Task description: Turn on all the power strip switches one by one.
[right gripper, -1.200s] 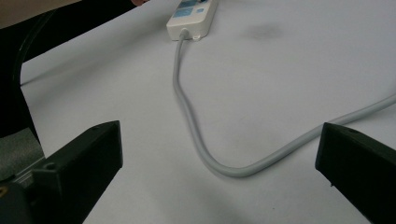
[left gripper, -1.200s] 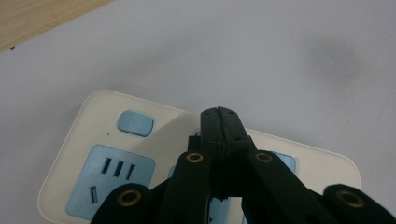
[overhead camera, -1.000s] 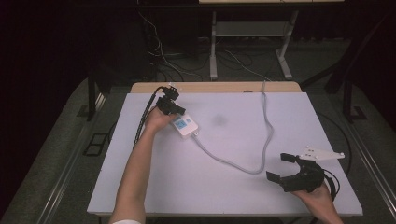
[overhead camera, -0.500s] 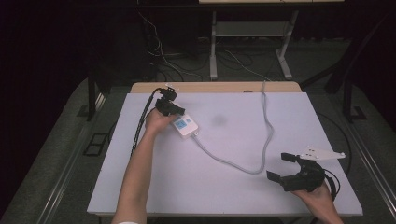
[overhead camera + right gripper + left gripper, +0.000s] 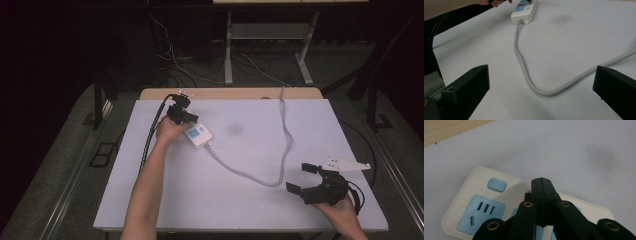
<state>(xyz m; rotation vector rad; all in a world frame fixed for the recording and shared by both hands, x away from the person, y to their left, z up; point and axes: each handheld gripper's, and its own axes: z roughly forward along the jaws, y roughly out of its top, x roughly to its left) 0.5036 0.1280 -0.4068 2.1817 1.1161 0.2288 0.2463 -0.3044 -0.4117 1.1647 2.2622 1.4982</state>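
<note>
Pressing with closed jaw tips onto the face of a power strip appears to be the step in hand, probably the working of one of its switches. Nearest the person, the right gripper (image 5: 306, 178) is held low over the near right part of the white table (image 5: 240, 210), its jaws spread wide with nothing between them; in the right gripper view, the grey cable (image 5: 524, 67) is seen to curve across the table between and beyond the two jaws, apart from both. Farther out, the cable (image 5: 250, 176) is run in a loop from the strip to the far edge of the table. Farthest, at the far left, the left gripper (image 5: 186, 117) is held with its jaws pressed together and nothing pinched. In the left gripper view, the closed tips (image 5: 541, 182) are set over the cream-and-blue power strip (image 5: 474, 195), beside the blue rocker button (image 5: 496, 185) and past the blue socket panel (image 5: 480, 216); whether the tips actually touch the strip cannot be told. A short, firm downward push is judged to be what the next move calls for, with the strip kept from sliding, since it lies loose on the table (image 5: 574, 150).
</note>
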